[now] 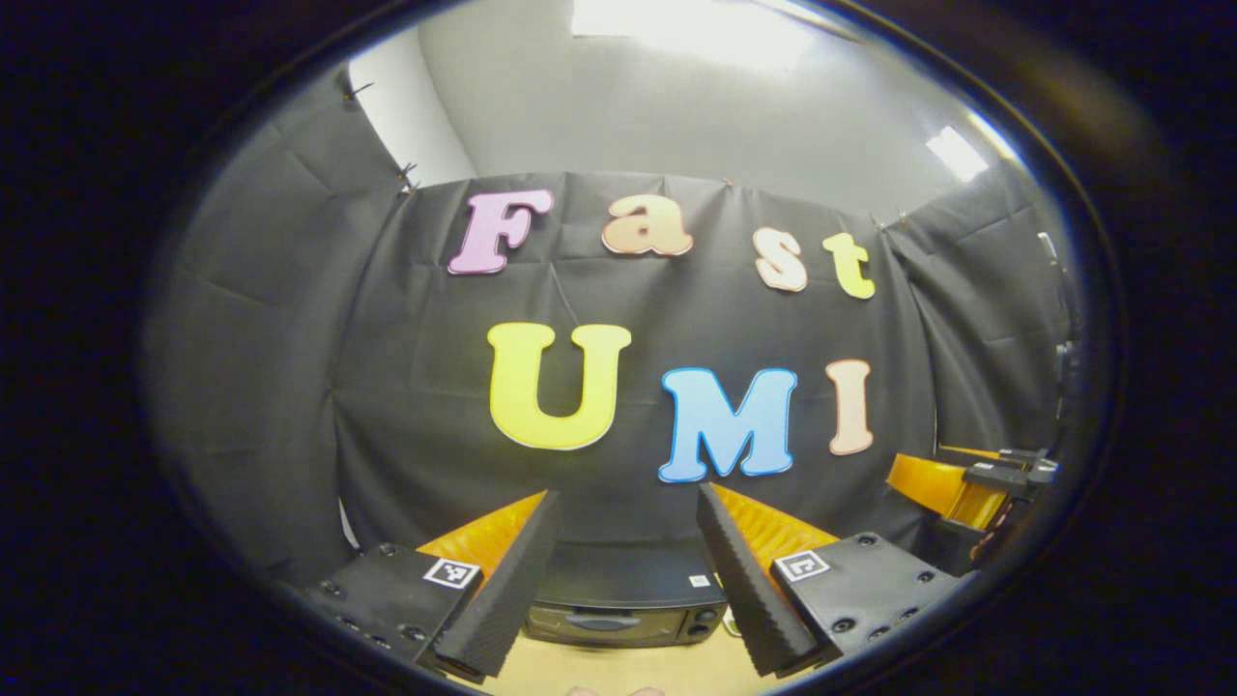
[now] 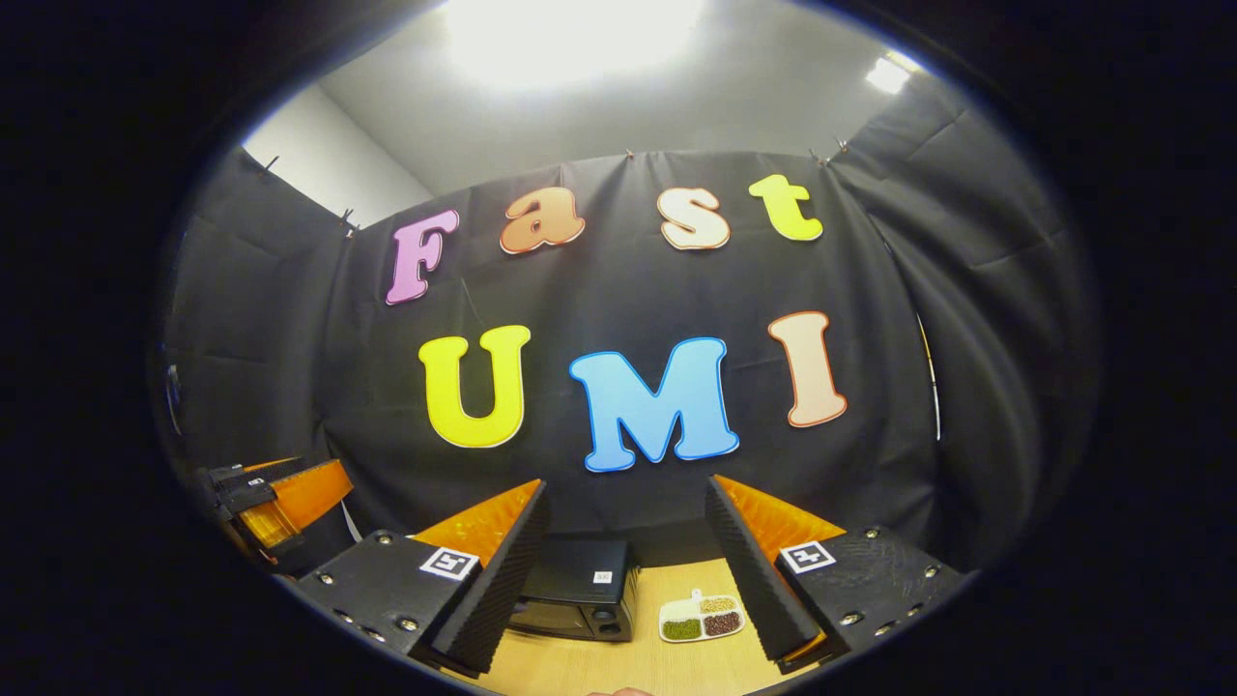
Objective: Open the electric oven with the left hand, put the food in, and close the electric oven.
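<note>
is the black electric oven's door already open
No, the black electric oven on the wooden table has its front door shut flat, beside the white food tray.

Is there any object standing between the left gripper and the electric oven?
Nothing visible. In the left gripper view the left gripper is open, and the closed electric oven sits straight ahead between its fingers, with bare wooden table before it.

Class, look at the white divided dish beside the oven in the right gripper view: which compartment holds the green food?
The lower-left compartment of the dish, nearest the oven, holds the green food. The others hold yellowish and dark reddish-brown food.
</note>
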{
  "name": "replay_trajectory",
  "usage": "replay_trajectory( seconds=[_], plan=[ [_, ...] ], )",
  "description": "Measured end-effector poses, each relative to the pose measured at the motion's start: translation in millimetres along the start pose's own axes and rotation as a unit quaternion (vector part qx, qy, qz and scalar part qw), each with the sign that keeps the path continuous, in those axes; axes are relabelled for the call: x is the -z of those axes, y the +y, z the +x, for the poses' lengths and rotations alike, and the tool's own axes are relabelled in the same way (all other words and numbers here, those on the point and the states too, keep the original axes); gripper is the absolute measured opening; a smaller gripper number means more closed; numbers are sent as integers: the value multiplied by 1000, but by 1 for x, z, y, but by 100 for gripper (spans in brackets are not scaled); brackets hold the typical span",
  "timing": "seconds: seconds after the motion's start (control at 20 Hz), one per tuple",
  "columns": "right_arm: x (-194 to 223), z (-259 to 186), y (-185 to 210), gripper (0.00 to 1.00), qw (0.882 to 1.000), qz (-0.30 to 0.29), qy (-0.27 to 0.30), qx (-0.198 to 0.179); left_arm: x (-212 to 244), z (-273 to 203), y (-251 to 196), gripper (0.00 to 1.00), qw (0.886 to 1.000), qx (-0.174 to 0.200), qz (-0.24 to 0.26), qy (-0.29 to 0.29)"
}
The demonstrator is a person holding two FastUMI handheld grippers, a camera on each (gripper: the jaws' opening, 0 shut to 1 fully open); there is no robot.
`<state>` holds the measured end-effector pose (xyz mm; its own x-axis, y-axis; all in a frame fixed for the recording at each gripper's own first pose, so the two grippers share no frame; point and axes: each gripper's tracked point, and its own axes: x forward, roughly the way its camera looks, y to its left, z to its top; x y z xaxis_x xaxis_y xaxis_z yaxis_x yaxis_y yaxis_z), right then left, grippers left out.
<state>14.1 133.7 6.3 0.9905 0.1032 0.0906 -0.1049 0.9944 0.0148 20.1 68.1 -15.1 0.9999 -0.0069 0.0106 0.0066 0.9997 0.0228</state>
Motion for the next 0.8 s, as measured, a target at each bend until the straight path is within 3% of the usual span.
replay_trajectory(
  seconds=[0.8],
  plan=[
    [8,-19,37,98,999,-16,7,47,17,-9,69,100,999,23,-15,27]
  ],
)
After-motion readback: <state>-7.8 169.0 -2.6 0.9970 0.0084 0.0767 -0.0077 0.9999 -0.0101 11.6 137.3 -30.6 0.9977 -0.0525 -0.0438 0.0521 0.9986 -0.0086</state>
